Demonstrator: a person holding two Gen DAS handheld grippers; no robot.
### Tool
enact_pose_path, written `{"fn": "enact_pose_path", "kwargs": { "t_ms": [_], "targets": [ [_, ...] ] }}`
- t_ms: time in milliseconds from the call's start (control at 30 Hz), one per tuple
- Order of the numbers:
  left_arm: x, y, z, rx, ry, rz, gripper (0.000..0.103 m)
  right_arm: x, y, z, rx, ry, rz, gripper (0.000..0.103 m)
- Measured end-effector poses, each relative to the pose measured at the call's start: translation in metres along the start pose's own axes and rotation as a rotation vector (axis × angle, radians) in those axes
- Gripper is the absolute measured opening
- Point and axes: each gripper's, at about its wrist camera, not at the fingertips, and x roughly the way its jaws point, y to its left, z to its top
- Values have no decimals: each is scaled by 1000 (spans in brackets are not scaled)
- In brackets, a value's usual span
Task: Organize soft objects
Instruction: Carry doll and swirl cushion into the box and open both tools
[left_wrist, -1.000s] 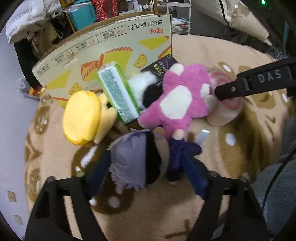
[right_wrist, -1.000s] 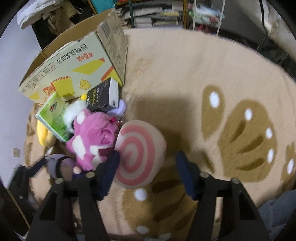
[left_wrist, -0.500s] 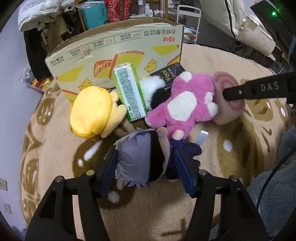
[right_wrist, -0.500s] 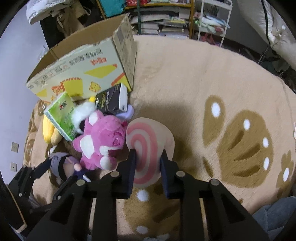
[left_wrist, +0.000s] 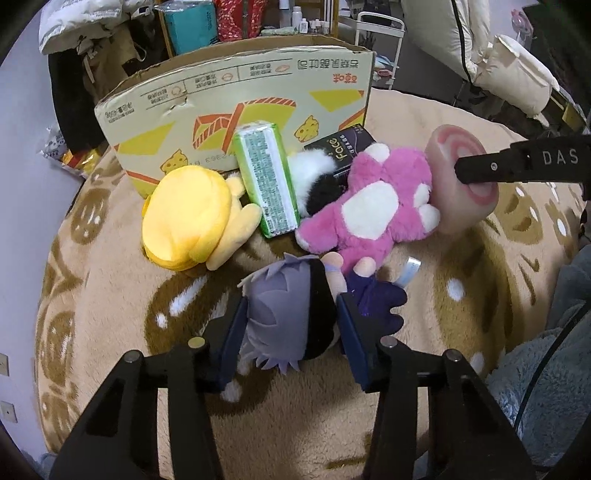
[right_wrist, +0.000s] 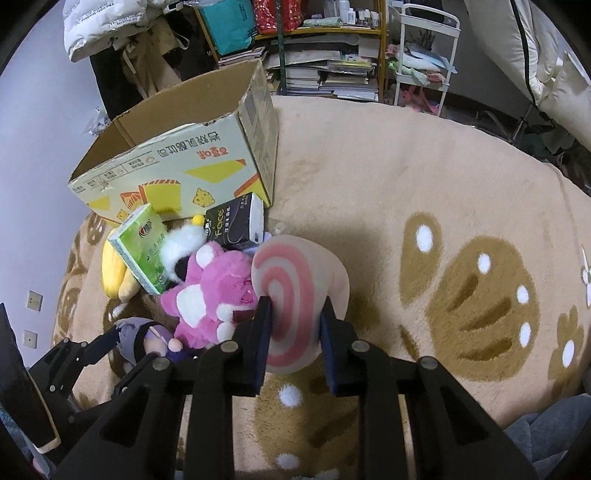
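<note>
Grippers, two, both engaged on plush items on the beige paw-print rug (right_wrist: 424, 177). Item one: my left gripper (left_wrist: 291, 325), jaws having just been closing, now narrowed with both blue pads pressed against the head of the grey-haired doll (left_wrist: 291, 314), which lies on the rug with its dark purple body trailing to the right. Item two: my right gripper (right_wrist: 295, 321), jaws drawn nearly together after closing, pinching the lower part of the pink swirl cushion (right_wrist: 295, 280) so that its soft edge is squeezed between the pads; from the left wrist view I see one black finger of it pressing into the cushion's face. Item three: pink plush bear (left_wrist: 373, 206), ungripped, lying between doll and cushion and touching both. Item four: yellow plush (left_wrist: 192, 221), on the rug left of the bear. Item five: green tissue pack (left_wrist: 266, 184), leaning tilted against the cardboard box (right_wrist: 177, 162). Item six: black tissue pack (right_wrist: 236, 225), beside a black-and-white plush (left_wrist: 314, 177), at the box's front corner. Box stands open-topped behind the pile.
</note>
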Motion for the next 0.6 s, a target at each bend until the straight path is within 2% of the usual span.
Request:
{"fn": "enact_pose_path", "kwargs": {
  "t_ms": [67, 200, 300, 433, 600],
  "targets": [
    [-1, 1, 0, -14, 1, -4, 47, -2, -1, -2, 2, -14, 0, 26],
    [-5, 5, 0, -40, -6, -11, 47, -21, 0, -1, -1, -98, 42, 26],
    [-13, 8, -1, -60, -29, -1, 47, -34, 4, -1, -16, -162, 40, 26],
    [-34, 13, -1, -70, -90, 26, 47, -50, 9, 0, -34, -236, 59, 26],
    [-74, 14, 3, -29, -231, 108, 48, -69, 16, -2, -59, -312, 71, 26]
  ]
}}
